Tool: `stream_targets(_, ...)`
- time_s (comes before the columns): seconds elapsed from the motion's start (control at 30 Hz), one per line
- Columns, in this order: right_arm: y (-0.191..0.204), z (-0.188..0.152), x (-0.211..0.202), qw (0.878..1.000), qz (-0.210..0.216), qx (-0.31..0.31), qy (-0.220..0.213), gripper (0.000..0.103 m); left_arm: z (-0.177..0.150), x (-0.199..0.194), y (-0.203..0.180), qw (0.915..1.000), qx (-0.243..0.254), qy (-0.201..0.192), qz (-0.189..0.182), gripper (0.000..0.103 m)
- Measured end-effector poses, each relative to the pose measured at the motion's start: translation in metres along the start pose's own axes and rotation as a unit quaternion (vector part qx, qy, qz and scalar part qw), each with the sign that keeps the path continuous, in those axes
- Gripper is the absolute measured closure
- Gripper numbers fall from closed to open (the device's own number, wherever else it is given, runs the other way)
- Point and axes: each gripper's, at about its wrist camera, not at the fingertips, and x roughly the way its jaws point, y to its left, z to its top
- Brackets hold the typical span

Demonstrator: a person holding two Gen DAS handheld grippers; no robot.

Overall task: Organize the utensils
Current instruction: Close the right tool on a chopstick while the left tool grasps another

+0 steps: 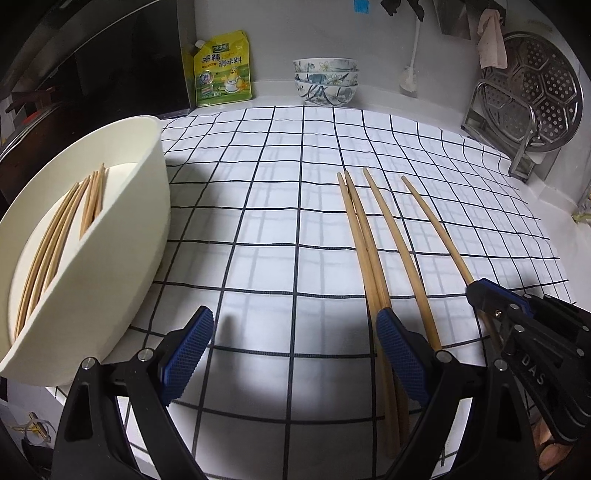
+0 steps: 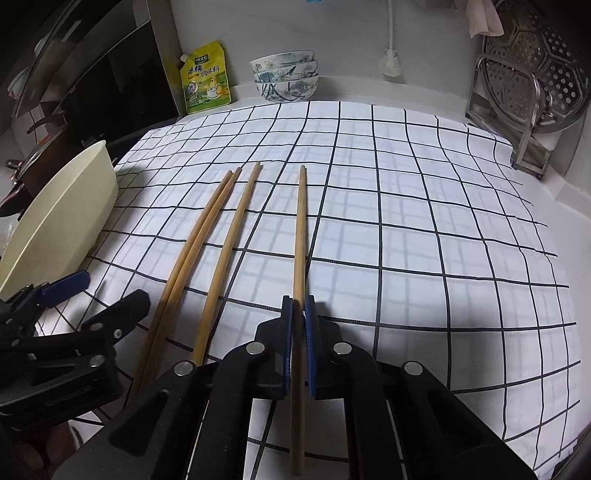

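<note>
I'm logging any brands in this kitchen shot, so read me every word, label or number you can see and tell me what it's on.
"DAS": raised letters on the black body of the right tongs, seen from the left wrist view.
"鸡精调味料": large characters on the yellow seasoning pouch by the back wall.
Small green logo and fine print on that pouch: too small to read.
Blue tag on the wall: no legible text.
</note>
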Motion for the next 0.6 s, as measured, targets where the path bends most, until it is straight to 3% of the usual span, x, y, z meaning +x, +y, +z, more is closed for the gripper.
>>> stream_targets(0.37,-0.007,0.001,0.0,1.0,0.01,0.009,-0.002,0.082,0.005,0.012,-0.01,0.9999,0.009,0.005,0.005,0.015)
stream_targets(0.6,-0.005,0.003,0.001,1.0,0.006,0.002,-0.004,0.081,0.008,0.019,-0.011,0.9996,0.007,0.009,0.024,0.013)
